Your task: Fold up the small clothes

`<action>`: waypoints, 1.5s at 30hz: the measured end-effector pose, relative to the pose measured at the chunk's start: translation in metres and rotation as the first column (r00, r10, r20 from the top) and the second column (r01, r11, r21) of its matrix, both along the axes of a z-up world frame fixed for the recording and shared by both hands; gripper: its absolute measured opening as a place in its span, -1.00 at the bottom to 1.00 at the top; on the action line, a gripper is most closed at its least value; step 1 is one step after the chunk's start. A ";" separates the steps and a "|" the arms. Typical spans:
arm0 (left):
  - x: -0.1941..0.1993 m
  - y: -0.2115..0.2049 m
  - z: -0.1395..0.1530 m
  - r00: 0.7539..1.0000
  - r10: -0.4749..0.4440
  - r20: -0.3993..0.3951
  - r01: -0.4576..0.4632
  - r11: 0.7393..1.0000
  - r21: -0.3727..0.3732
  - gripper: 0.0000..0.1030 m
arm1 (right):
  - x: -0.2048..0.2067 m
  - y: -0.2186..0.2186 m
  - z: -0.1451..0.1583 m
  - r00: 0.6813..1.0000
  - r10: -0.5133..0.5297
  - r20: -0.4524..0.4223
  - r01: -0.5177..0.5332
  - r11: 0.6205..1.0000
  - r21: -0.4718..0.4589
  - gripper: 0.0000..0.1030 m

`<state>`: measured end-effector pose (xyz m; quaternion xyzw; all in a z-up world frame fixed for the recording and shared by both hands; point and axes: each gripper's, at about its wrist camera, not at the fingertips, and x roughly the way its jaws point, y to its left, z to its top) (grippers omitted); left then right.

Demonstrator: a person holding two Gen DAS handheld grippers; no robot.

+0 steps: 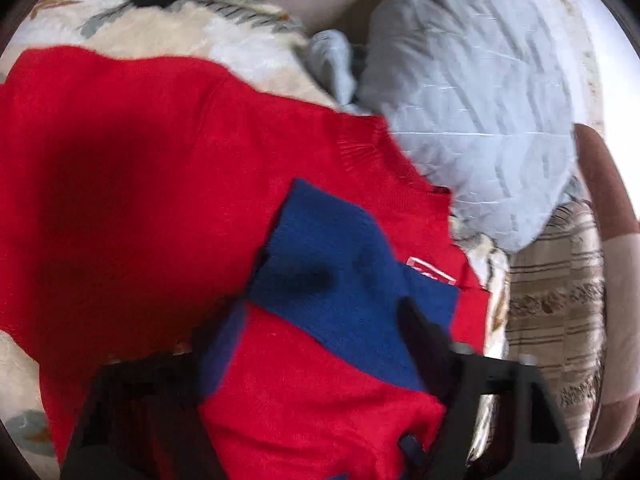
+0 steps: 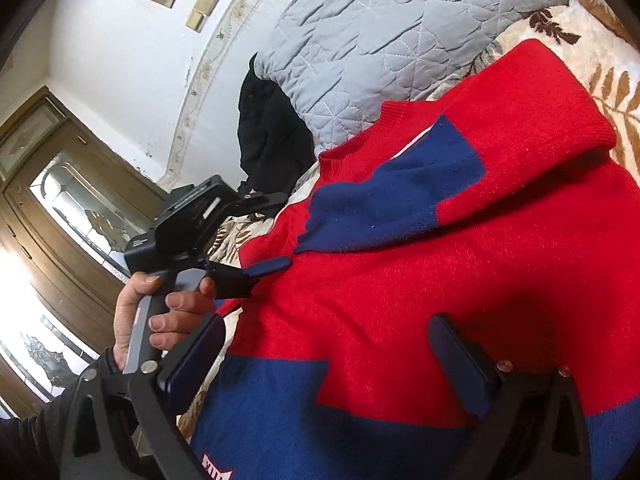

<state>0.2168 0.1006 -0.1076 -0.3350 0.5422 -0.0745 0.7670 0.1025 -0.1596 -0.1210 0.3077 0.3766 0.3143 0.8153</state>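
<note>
Right gripper [image 2: 332, 364] sits nearest, fingers spread wide over the red and blue sweater [image 2: 460, 272], not pinching it. That sweater lies on a leaf-print blanket [image 2: 608, 92], one sleeve folded across its chest. Left gripper [image 2: 264, 270], held by a hand [image 2: 156, 316], reaches the sweater's left edge; can't tell if it's pinching. Farther back, a grey quilt [image 2: 380, 40] and something black [image 2: 268, 136].

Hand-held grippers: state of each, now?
Left hand-held gripper: jaws part-closed around the red sweater edge; grip cannot be told.
Right hand-held gripper: open over the sweater, holding nothing.
</note>
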 end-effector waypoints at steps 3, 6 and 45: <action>0.002 0.007 -0.005 0.998 0.033 -0.045 -0.031 0.999 0.040 -0.89 | -0.001 0.000 0.000 1.000 0.000 0.001 0.000 1.000 -0.004 0.98; -0.009 0.018 0.001 0.996 0.085 -0.012 -0.084 0.996 0.031 -0.92 | 0.000 0.000 0.000 1.000 0.000 0.001 0.000 1.000 -0.010 0.98; -0.178 0.287 0.039 0.804 0.572 0.160 -0.571 0.819 -0.057 0.32 | 0.117 -0.013 -0.004 0.952 -0.118 -0.281 0.114 0.993 -0.029 0.95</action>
